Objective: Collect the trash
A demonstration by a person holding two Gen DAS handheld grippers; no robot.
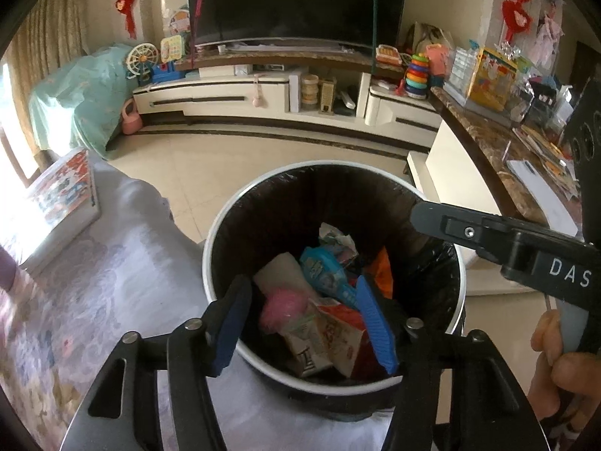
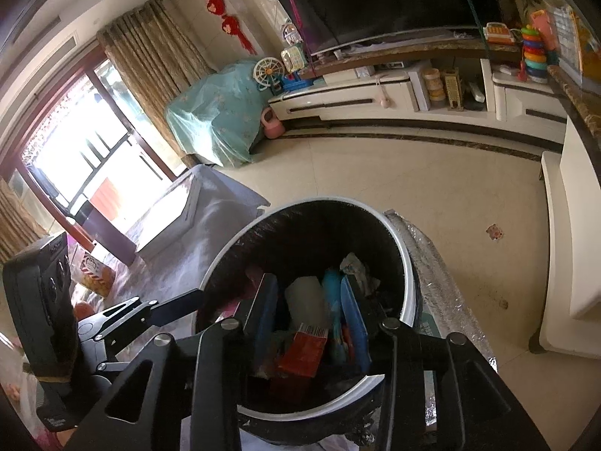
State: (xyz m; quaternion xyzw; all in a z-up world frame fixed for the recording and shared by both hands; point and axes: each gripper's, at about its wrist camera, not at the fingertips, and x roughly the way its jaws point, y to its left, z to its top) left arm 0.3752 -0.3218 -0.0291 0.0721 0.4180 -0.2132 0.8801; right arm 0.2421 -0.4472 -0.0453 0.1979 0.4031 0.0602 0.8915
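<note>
since the trash [image 1: 323,312] already lies in a heap inside the black-lined bin [image 1: 225,225], we judge the drop step just done: cartons, wrappers and a pink lump sit low in it. our left gripper [image 1: 306,323] hangs over the near rim, jaws apart and empty; our right gripper [image 2: 310,319] hovers over the bin too, jaws parted, holding nothing. next we would pull both back and look for more litter.
</note>
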